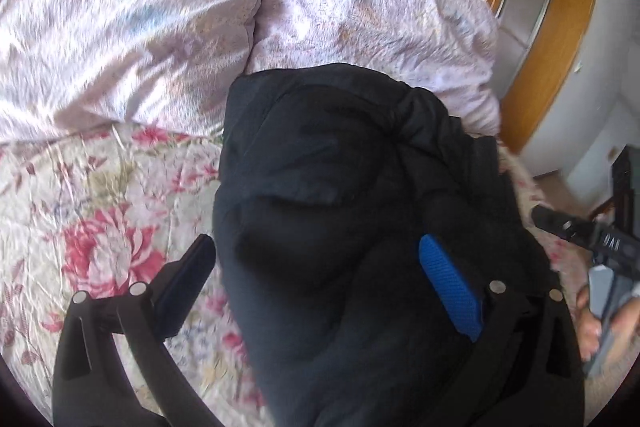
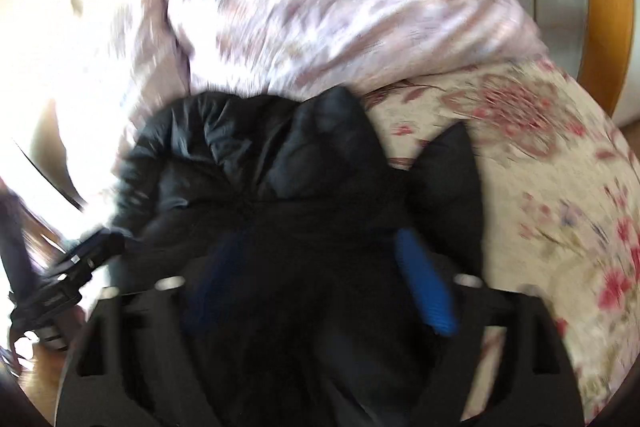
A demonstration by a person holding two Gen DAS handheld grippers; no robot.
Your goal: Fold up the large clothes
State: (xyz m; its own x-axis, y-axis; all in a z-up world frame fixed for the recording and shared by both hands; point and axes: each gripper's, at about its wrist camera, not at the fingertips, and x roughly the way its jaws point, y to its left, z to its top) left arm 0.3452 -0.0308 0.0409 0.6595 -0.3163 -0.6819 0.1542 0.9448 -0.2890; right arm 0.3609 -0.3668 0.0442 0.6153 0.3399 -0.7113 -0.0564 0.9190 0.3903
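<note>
On the bed (image 1: 100, 227), black jacket (image 1: 328, 187) lies bunched, partly folded; left tool (image 1: 316, 263) and right tool (image 2: 312, 267) both spread wide, released.

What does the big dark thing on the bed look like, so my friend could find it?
Find the bed with the flowery cover and two pale lilac pillows at its far end. Just in front of the pillows lies a puffy black coat, heaped in thick folds. It is the only plain, dark thing there; everything around it is light and patterned.
</note>
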